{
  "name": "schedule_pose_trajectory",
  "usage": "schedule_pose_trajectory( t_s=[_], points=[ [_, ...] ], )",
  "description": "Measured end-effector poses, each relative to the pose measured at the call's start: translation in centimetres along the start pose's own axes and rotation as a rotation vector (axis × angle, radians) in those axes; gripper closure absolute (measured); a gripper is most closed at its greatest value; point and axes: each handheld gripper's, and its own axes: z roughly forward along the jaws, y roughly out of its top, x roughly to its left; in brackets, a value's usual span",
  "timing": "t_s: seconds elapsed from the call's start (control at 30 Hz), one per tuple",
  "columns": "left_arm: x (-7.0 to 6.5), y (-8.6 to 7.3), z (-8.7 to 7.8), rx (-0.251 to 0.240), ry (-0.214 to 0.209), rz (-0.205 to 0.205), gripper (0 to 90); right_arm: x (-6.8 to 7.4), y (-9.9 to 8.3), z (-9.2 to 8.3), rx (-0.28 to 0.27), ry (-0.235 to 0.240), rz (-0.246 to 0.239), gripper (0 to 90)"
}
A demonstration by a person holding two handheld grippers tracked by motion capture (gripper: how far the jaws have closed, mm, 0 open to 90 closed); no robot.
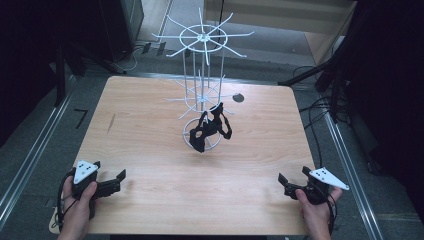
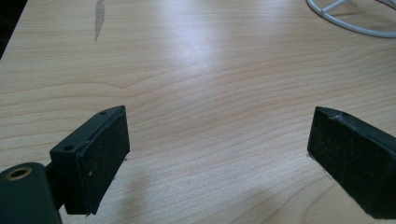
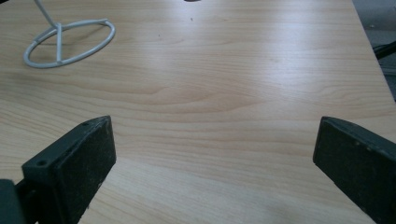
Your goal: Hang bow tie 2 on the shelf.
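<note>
On the wooden table (image 1: pixel 150 150), mid-far, white wire rack (image 1: pixel 202 90) stands upright; black strappy item (image 1: pixel 210 129) hangs low on it, over the ring base. Left gripper (image 1: pixel 116 181) and right gripper (image 1: pixel 289 183) near front corners, jaws wide apart, empty. Dark floor, cables around.

You're at a lab-style recording setup, not a home. Your wooden table (image 1: pixel 150 125) stands alone on grey floor, with metal rails (image 1: pixel 30 155) running along both sides. Dark stands (image 1: pixel 345 65) and black curtains crowd the edges, and loose cables (image 1: pixel 315 115) snake across the floor at the right. On the table sits a white wire rack (image 1: pixel 202 65) with a black strap (image 1: pixel 212 127) hung on it, like a test prop.
</note>
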Motion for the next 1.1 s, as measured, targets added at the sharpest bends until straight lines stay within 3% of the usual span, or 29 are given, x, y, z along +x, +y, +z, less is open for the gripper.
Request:
schedule_pose_trajectory(
  t_s=[0.5,0.77,0.93,1.1],
  points=[
    [0.5,0.0,-0.1,0.001,0.019,-0.017,6.1,-1.7,-0.9,-1.0,0.019,-0.031,0.012,0.0],
    [0.7,0.0,-0.1,0.008,0.036,-0.014,6.1,-3.0,-1.7,-1.7,0.031,-0.035,0.049,0.1],
    [0.8,0.0,0.0,0.007,0.031,-0.012,6.1,-2.7,-1.6,-1.5,0.052,-0.050,0.025,0.2],
    [0.9,0.1,0.0,0.010,0.035,-0.028,6.1,-3.2,-1.6,-1.6,0.064,-0.066,0.064,0.4]
  ],
)
